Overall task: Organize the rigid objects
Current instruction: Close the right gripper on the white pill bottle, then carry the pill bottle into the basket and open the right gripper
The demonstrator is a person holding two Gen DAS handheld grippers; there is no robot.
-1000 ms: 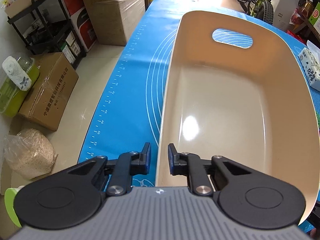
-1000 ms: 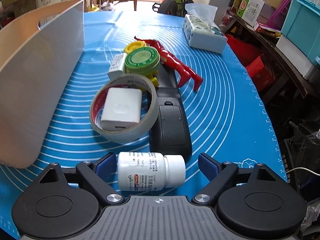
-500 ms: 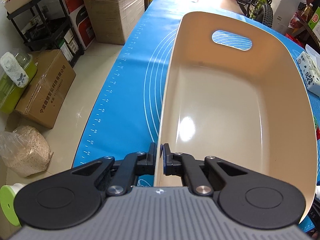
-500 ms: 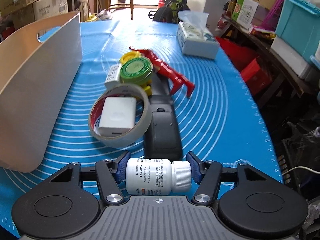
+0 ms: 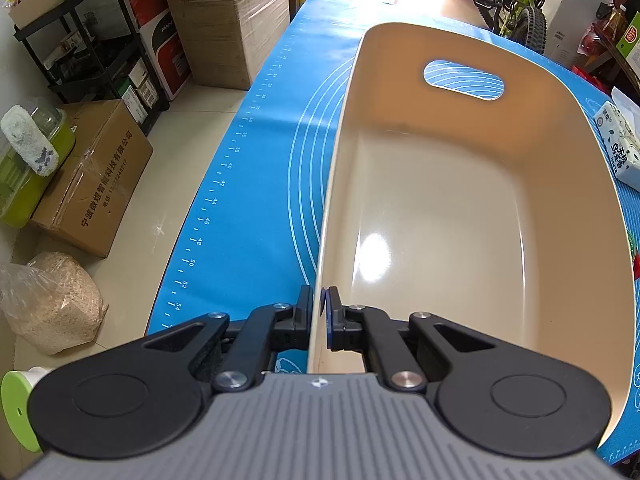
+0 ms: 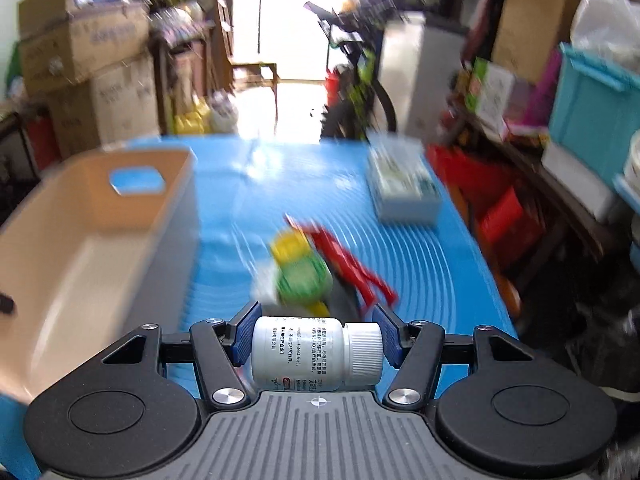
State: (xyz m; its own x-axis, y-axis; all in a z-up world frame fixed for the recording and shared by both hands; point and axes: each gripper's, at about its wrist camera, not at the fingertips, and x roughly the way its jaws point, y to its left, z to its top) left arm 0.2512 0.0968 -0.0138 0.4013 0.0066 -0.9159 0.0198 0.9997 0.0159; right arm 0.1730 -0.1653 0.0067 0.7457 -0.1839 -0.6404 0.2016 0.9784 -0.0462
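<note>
**First item lifted; bin still empty**

The left gripper (image 5: 320, 314) is shown clamped on the near wall of the beige bin (image 5: 460, 216), one pad outside and one inside the rim, so that the bin is steadied on the blue mat (image 5: 256, 208). The interior of the bin is seen bare in the left wrist view; nothing is yet stored in it.

The right gripper (image 6: 316, 340) is closed on a white bottle (image 6: 316, 354), which is held lying crosswise, base against one pad and cap against the other. The bottle is carried clear of the mat, to the right of the bin and not yet over it. The right wrist view is blurred, which is taken as a sign of movement.

Left on the mat, right of the bin, are a green tin (image 6: 304, 280), a yellow piece (image 6: 290, 246) and a red toy (image 6: 348, 266), close together; their outlines are smeared, and other items below the bottle cannot be made out. A tissue pack (image 6: 402, 184) lies farther back.

The task is judged to be at its start: one object is grasped, none is placed. The carrying of the bottle over the rim, its release, and the collection of the remaining items are still to be done.
</note>
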